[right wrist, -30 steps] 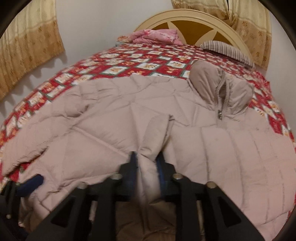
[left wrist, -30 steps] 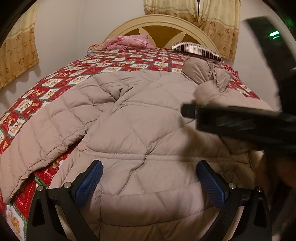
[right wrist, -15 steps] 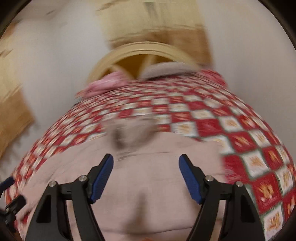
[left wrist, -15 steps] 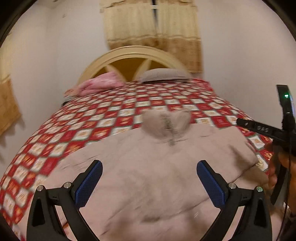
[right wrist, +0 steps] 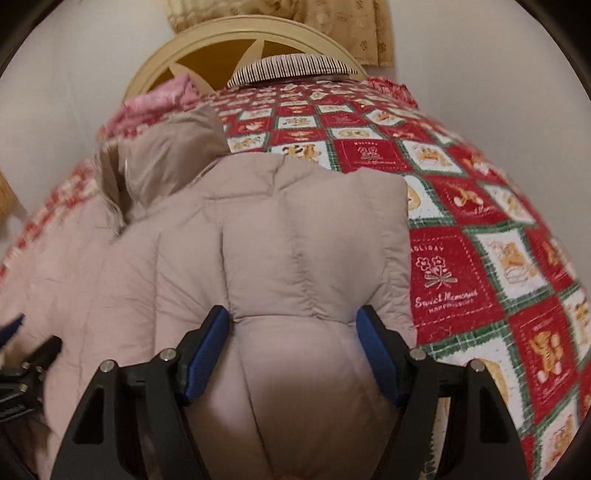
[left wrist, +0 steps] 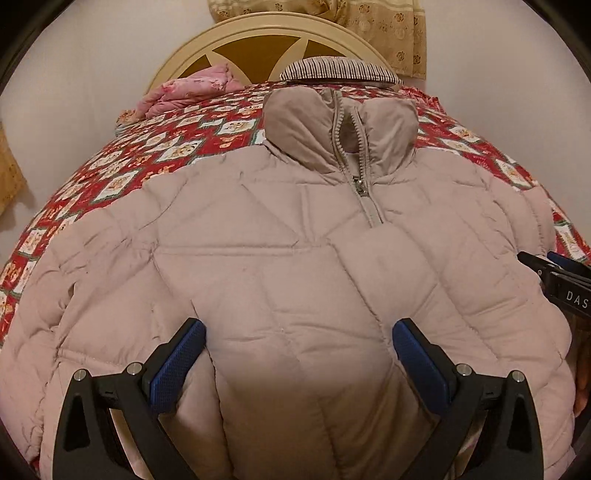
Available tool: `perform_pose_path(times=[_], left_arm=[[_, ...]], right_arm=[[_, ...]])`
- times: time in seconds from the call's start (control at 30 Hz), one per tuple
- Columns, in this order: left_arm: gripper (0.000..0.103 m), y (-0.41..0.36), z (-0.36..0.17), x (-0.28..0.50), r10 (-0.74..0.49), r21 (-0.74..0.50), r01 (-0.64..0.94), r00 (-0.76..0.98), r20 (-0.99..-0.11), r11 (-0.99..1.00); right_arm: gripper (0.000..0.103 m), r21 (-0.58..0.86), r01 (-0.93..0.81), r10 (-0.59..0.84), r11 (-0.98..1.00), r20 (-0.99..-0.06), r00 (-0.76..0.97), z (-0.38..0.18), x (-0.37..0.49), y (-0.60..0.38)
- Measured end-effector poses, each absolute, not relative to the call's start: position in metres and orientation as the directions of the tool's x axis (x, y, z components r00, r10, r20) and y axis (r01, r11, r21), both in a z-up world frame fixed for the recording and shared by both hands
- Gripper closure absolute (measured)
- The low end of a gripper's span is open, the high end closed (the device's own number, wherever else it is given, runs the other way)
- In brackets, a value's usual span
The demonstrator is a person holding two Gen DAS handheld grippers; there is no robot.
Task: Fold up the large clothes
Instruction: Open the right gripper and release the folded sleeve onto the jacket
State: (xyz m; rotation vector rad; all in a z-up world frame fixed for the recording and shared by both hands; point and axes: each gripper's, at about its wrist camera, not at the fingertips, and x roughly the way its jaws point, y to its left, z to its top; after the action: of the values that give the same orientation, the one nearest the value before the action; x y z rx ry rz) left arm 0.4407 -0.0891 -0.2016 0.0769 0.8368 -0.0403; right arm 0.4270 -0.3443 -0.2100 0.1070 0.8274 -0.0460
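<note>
The left gripper stands wide apart, its blue pads on either side of the quilted beige jacket, which lies spread directly ahead of it on the bed; nothing is pinched between the fingers. Straight ahead, past the chest panels, the jacket's collar stands up with the zipper partly undone. Off to this gripper's right edge, the tip of the other tool shows beside the jacket's side.

The right gripper is also wide, with puffy jacket fabric bulging between its blue pads; whether the pads touch the fabric cannot be told. Ahead and to its left the collar rises, somewhat blurred. To its right the red patchwork bedspread lies bare.

Far ahead of both grippers, a striped pillow and a pink folded blanket rest against the cream headboard, with patterned curtains behind.
</note>
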Motion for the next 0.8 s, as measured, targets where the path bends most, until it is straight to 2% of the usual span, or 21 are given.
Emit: perform_pose_path(times=[0.2,0.3,0.4,0.5,0.73,0.8], left_arm=[[0.001,-0.087,-0.206,0.443,-0.009,0.035,0.053,0.665,-0.747,0.998],[0.001,-0.086,-0.206,0.444,-0.015,0.025,0.05,0.664,-0.747,0.998],[0.001,-0.085,-0.206,0.442,-0.019,0.019,0.049,0.666,-0.746,0.999],[0.001,-0.084,-0.206,0.442,-0.025,0.01,0.049,0.666,-0.746,0.999],[0.001,-0.083,-0.207,0.443,-0.033,0.002,0.053,0.657,-0.753,0.999],[0.001,-0.082,-0.207,0.444,-0.04,-0.005,0.055,0.655,-0.755,0.998]], right_arm=[[0.027,0.022,0.094,-0.044,0.995,-0.762,0.646,-0.215,0.433,-0.343],[0.029,-0.004,0.126,-0.081,0.992,-0.785,0.615,-0.199,0.431,-0.342],[0.027,0.076,0.154,-0.057,0.985,-0.701,0.711,-0.155,0.403,-0.332],[0.025,0.117,0.072,0.024,0.991,-0.664,0.747,-0.14,0.39,-0.304],[0.024,0.106,0.094,0.017,0.99,-0.749,0.662,-0.205,0.407,-0.283],[0.024,0.119,0.098,0.021,0.988,-0.737,0.675,-0.211,0.407,-0.288]])
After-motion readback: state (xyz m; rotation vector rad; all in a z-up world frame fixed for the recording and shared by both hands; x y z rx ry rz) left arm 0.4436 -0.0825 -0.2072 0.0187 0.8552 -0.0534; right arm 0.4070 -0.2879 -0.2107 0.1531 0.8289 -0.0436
